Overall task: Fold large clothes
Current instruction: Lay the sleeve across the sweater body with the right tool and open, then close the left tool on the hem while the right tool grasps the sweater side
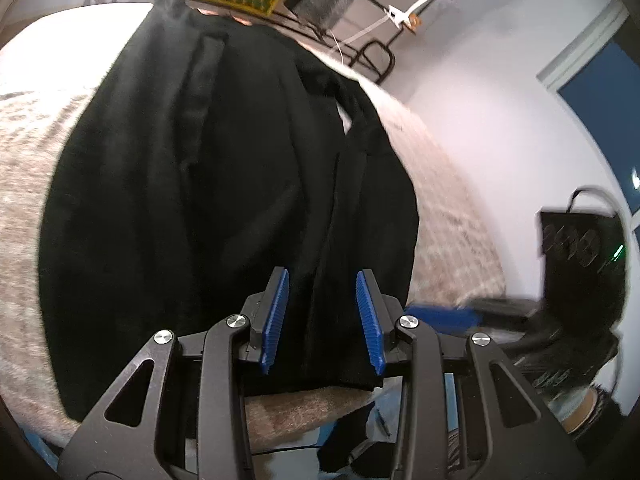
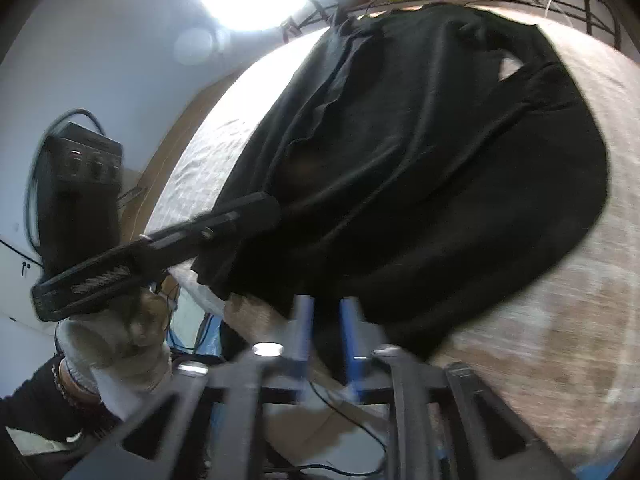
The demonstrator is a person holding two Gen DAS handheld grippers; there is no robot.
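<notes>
Here the step in hand looks like taking the near hem for the next fold. Left gripper: jaws partly open, hovering over the hem edge of the black garment, cloth showing between the blue pads but not pinched. Right gripper: blurred, jaws a narrow gap apart, dark hem behind and between them; no grip that I can make out. To do it well: lower both until the pads straddle every layer at the hem, close squarely, lift both ends level so the fold stays straight. Garment lies spread on the beige padded table, already folded lengthwise, one sleeve laid along the body, hem at the near edge, surface mostly smooth with a few creases.
</notes>
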